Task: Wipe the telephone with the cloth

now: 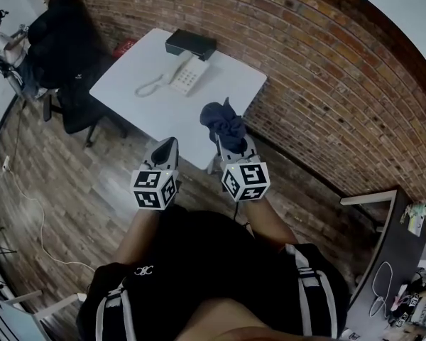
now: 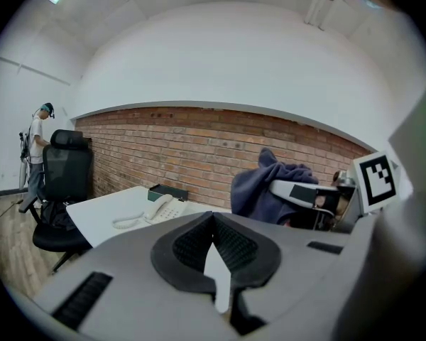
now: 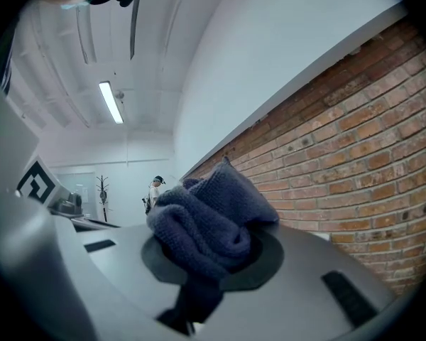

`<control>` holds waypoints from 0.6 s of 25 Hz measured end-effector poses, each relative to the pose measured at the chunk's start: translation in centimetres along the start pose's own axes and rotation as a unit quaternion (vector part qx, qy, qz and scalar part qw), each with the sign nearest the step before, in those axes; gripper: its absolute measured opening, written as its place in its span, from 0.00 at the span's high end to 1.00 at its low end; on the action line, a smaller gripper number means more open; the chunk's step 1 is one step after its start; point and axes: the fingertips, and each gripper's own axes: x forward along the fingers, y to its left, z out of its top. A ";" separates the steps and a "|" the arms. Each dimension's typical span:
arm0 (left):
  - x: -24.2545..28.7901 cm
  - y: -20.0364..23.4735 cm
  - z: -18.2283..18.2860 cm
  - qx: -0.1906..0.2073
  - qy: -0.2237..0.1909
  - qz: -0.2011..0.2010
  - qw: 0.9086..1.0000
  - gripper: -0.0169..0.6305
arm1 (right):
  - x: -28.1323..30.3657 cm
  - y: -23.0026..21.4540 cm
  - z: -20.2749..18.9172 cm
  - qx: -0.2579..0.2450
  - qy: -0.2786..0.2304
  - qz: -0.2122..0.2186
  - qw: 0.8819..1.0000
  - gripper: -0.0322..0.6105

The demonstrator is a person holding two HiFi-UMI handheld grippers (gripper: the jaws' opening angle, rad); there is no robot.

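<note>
Black office chair (image 1: 60, 41) at far left, near the corner of the white table (image 1: 224, 84); not our concern.

Left gripper (image 1: 172, 146): fingers pressed together with nothing between them, held in the air short of the table's near edge.

Telephone (image 1: 187, 73) sits well ahead of both grippers, toward the table's far side. Its handset is on the cradle and the coiled cord (image 1: 148, 88) loops off to its left. We judge it a light plastic set, hard and smooth, likely to skid on the bare top under a push. The handset only rests in place, so it could tip off. Best steadied at the base's side edge by the left gripper, not by the handset or cord.

Just behind it lies a flat black box (image 1: 190, 43), touching or nearly so. It looks closed as far as we can tell, contents not visible. No other container in sight.

Dark blue cloth (image 1: 224, 119): soft knit, light, bunched in a wad above the right gripper (image 1: 229, 142), whose fingers are clamped on its lower folds. It should mould to keys and handset. The wad is loose and may drag on the cord.
</note>
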 end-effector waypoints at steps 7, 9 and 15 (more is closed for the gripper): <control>1.8 0.7 0.4 0.010 -0.005 -0.007 1.000 0.99 | 1.7 -0.8 -0.3 0.001 0.002 -0.004 1.000 0.88; 2.6 1.5 0.6 0.009 -0.007 -0.009 1.000 0.99 | 2.7 -0.9 -0.3 -0.003 0.001 -0.006 1.000 0.88; 5.6 4.8 2.2 -0.007 -0.020 -0.018 1.000 0.99 | 6.8 -1.3 0.1 -0.018 0.002 -0.013 1.000 0.88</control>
